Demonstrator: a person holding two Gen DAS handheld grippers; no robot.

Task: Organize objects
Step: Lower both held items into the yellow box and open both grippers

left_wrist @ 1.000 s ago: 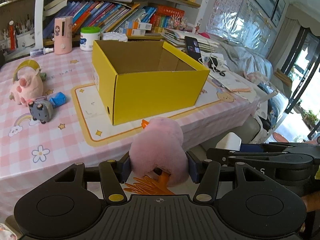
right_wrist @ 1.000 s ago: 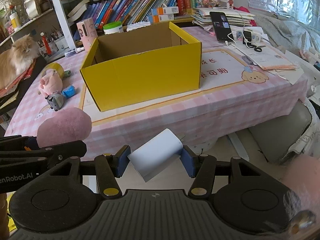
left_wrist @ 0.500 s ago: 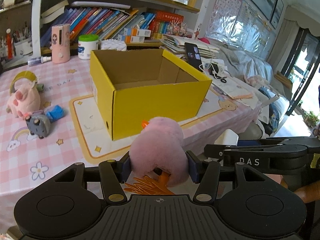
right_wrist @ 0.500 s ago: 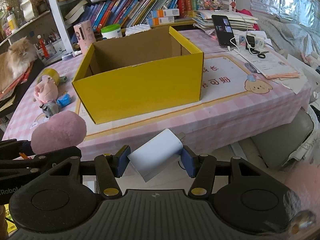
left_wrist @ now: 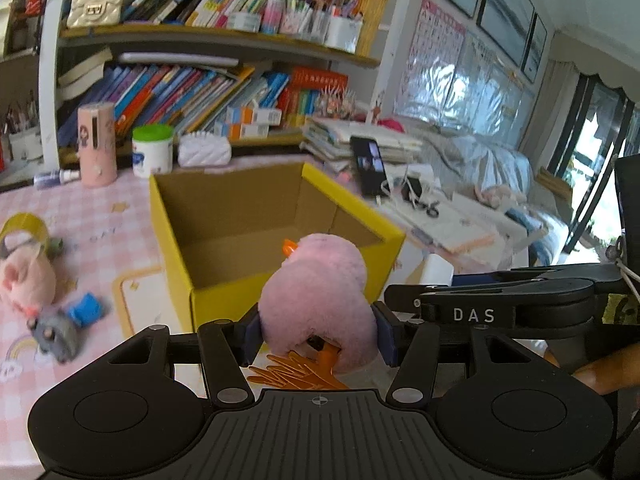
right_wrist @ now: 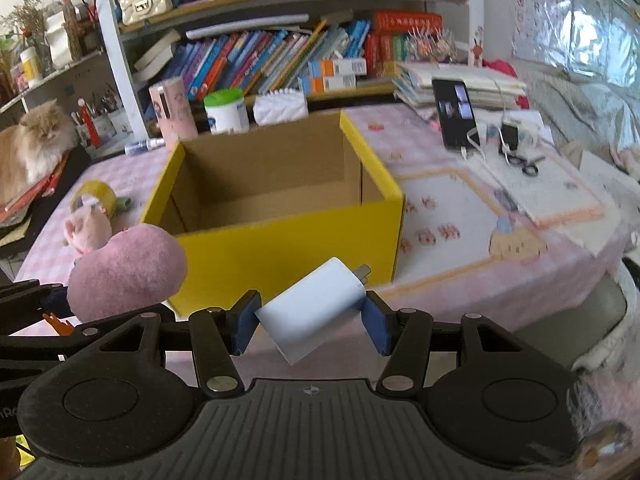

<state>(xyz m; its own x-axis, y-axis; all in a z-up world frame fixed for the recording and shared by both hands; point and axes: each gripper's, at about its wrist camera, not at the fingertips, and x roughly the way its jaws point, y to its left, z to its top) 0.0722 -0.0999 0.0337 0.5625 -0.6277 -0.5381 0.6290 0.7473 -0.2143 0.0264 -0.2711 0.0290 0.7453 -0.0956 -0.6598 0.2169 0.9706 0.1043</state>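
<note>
Holding a pink plush (left_wrist: 316, 304), the left gripper (left_wrist: 316, 330) has its blue pads pressed tight on both sides of the soft toy. Orange feet stick out under the plush. It hangs just in front of the yellow box (left_wrist: 224, 292), at the near wall. The box stands open on the pink table (left_wrist: 112, 216), and its brown floor looks bare.

The right gripper (right_wrist: 310, 324) squeezes a white charger (right_wrist: 316, 312) between its pads. The charger is tilted, with its metal prongs pointing at the box (right_wrist: 288, 248). It hangs just in front of the box too, to the right of the plush (right_wrist: 124, 272).

Left of the box lie a small pink pig (left_wrist: 24, 280), a tape roll (left_wrist: 24, 226) and a grey toy (left_wrist: 56, 334). Behind the box stand a pink tube (left_wrist: 97, 144) and a white jar (left_wrist: 153, 151). Right of the box a phone (right_wrist: 456, 112) is propped up.
</note>
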